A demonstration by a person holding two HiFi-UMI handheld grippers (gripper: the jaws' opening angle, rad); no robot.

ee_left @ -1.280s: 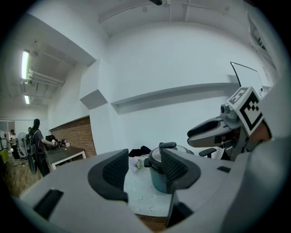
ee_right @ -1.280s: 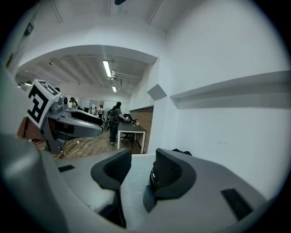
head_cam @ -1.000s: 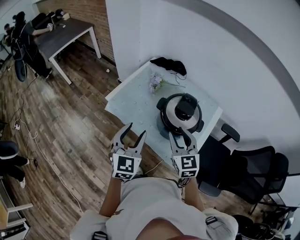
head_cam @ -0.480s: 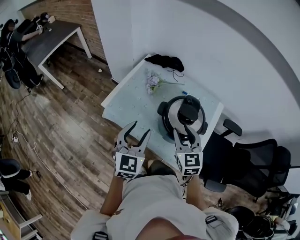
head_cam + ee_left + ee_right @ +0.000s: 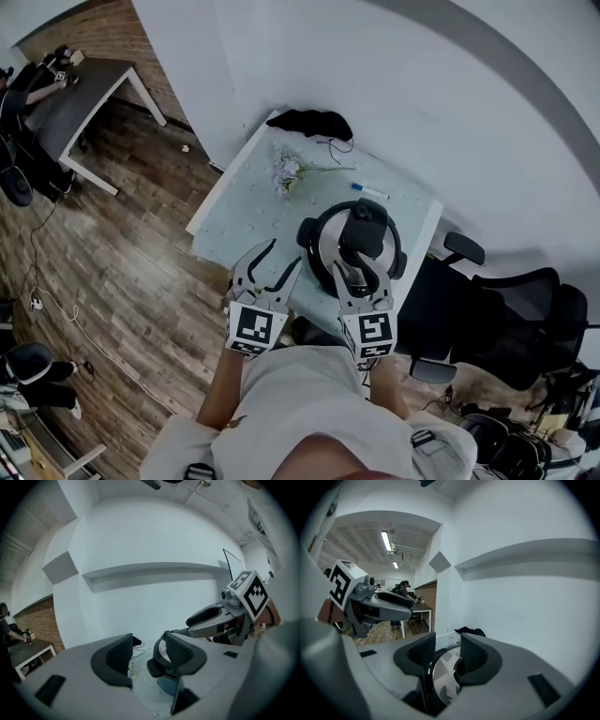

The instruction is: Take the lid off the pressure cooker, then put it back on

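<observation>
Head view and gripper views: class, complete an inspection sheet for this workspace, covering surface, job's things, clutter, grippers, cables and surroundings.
Surface: pale table, set against a white wall.
Job's things: pressure cooker, lid on.
Clutter: flower sprig, dark cloth, pen.
Grippers: left gripper open, empty, over the table's near edge; right gripper open, over the cooker's near rim, gripping nothing.
Cables: thin cord beside the cloth; floor cable.
Surroundings: wooden floor, grey desk, black office chairs.
</observation>
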